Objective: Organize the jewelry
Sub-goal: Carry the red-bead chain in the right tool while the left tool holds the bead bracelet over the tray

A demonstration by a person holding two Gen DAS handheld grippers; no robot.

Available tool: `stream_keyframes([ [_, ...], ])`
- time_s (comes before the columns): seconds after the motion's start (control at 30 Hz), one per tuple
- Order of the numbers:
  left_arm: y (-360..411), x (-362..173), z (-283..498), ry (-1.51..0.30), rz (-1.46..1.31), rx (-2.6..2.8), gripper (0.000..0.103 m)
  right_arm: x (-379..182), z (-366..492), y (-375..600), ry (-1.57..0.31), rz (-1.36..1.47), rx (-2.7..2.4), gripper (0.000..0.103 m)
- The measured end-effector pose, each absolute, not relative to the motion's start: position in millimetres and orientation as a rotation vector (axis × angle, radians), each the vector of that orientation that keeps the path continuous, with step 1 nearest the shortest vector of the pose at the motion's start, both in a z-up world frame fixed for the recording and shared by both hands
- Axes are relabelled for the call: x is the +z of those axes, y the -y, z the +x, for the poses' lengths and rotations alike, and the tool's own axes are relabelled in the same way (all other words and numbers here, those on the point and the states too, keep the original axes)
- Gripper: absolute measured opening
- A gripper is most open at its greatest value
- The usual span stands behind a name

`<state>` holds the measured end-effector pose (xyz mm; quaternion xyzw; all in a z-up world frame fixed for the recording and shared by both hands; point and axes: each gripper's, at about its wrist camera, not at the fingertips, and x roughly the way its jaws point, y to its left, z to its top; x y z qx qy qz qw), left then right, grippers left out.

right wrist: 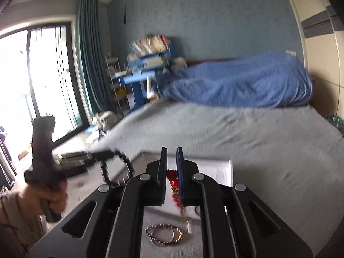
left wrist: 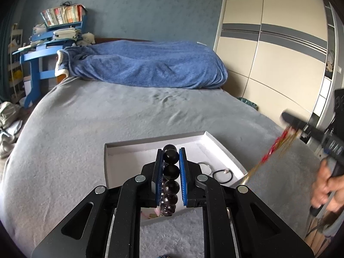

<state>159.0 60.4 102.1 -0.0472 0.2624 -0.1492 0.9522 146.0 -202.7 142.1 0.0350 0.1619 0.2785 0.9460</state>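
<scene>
In the left wrist view, my left gripper fills the bottom middle of the frame. Its jaws are clamped on a string of big shiny black round beads, which runs straight up between the blue pads. Right behind the jaws sits a flat white cardboard box lid, open side up, on the grey bed cover. Inside the lid, to the right of the jaws, I see a thin silver ring bangle and just beside it a black loop cord with a tiny charm. At the right edge of the frame, a hand holds my right gripper. From its tip hangs a red and gold dangly chain piece, blurry, over the right side of the lid. A blue fuzzy blanket is heaped at the far end of the bed.

In the right wrist view, the right gripper sits in the bottom middle. Its jaws are almost together and pinch the red and gold chain piece, which hangs down between them. The white lid lies just behind. Below the jaws, at the bottom of the frame, a gold eye-shaped brooch with small spikes lies on the grey cover. At the left, the other hand holds the left gripper, blurry, with the black beads looped at its tip.
</scene>
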Motion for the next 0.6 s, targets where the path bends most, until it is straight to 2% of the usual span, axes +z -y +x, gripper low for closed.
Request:
stream_keyframes([
  [0.17,-59.6,101.8,158.9,-0.533,-0.096,-0.303,0.015,163.9,133.6,217.0,-0.269,0.092,0.556,0.008],
  [0.3,-60.0,102.6,157.8,-0.529,-0.100,-0.301,0.015,154.2,129.8,221.6,-0.306,0.068,0.535,0.008],
  [0.43,-59.7,103.5,156.0,-0.526,-0.101,-0.302,0.015,132.4,139.4,223.5,-0.385,0.066,0.522,0.008],
  [0.6,-58.5,104.7,154.1,-0.524,-0.100,-0.306,0.015,68.4,169.8,211.2,-0.623,-0.029,0.453,0.008],
])
